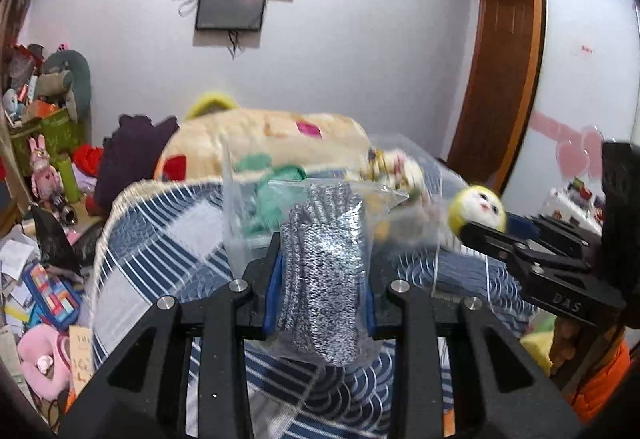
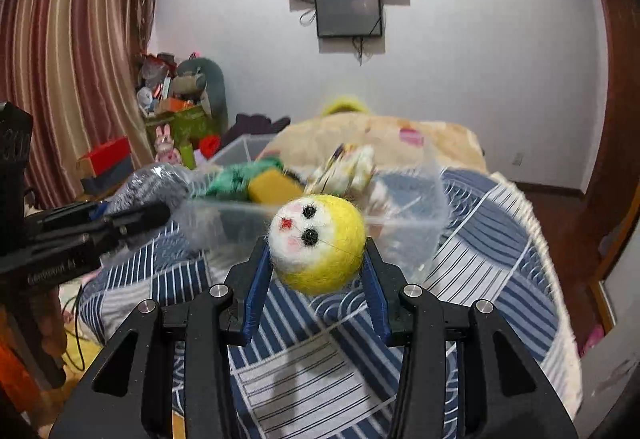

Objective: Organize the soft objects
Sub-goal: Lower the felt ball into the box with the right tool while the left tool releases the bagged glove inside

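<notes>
My left gripper (image 1: pixel 322 259) is shut on a clear bag of grey speckled gloves (image 1: pixel 324 275) and holds it above the bed. It also shows in the right wrist view (image 2: pixel 160 215) at the left. My right gripper (image 2: pixel 318 247) is shut on a yellow felt ball with a white face (image 2: pixel 318 243), held above the bed. The ball shows in the left wrist view (image 1: pixel 478 209) at the right. A clear plastic box (image 2: pixel 416 199) sits on the bed just ahead. It holds a green cloth (image 2: pixel 236 179), a yellow sponge (image 2: pixel 274 185) and a white patterned item (image 2: pixel 348 167).
The bed has a blue and white patterned cover (image 2: pixel 480 279) and a beige blanket (image 2: pixel 400 139) at the far end. Clutter and plush toys (image 1: pixel 44 175) crowd the floor at the left. A wooden wardrobe (image 1: pixel 500 59) stands at the right. Curtains (image 2: pixel 68 59) hang at the left.
</notes>
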Demonstrator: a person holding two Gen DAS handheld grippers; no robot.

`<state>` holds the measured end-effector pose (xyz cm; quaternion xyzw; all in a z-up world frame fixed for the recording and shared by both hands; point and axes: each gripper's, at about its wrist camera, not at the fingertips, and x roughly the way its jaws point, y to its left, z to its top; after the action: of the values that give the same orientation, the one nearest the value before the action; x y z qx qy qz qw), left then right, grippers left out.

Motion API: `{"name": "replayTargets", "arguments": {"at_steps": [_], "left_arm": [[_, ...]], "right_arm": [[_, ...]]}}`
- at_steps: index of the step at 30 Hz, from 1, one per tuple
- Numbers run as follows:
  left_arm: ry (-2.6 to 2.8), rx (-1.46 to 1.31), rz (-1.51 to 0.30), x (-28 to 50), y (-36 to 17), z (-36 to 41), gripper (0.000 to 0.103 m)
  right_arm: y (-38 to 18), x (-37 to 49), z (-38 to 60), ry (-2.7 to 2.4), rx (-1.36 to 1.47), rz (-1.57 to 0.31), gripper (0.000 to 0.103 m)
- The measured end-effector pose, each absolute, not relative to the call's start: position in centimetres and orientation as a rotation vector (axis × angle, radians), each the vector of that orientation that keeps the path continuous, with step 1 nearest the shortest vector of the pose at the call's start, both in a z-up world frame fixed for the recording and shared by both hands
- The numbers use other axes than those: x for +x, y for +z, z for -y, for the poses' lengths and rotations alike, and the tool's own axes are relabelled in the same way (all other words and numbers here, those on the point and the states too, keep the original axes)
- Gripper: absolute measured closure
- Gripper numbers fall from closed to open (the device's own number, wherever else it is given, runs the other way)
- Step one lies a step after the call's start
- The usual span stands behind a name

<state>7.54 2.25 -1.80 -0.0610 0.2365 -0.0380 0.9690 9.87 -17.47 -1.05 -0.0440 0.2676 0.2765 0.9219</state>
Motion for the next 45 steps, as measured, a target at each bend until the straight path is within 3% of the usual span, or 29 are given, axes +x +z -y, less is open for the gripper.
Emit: {"name": "replayTargets", "arguments": {"at_steps": [11, 28, 30, 33, 37, 45], "left_arm": [[-0.071, -0.163, -0.425, 11.2, 1.2, -3.4, 0.071], [-0.044, -0.17, -0.573, 18.3, -3.4, -3.9, 0.071], [-0.043, -0.16, -0.576, 18.4, -3.6, -3.8, 0.069], [-0.042, -0.161, -0.587, 18.3, -3.8, -3.9, 0.056], [-0.036, -0.184, -0.57, 17.6, -3.8, -4.2, 0.042], [-0.044, -0.154, -0.549, 15.3, -3.4, -3.9, 0.036]], "right_arm": [[1.3, 13.4, 18.4, 0.45, -0.076, -0.494, 0.063], [-1.5, 16.3, 17.0, 0.431, -0.091, -0.617, 0.062], [-1.5, 16.2, 16.8, 0.426, -0.104, -0.612, 0.062], [-1.5, 16.0, 16.6, 0.429, -0.116, -0.62, 0.059], [-1.3, 15.6, 16.6, 0.447, -0.118, -0.613, 0.043], [-1.0, 15.1, 17.1, 0.462, -0.116, -0.603, 0.033]]}}
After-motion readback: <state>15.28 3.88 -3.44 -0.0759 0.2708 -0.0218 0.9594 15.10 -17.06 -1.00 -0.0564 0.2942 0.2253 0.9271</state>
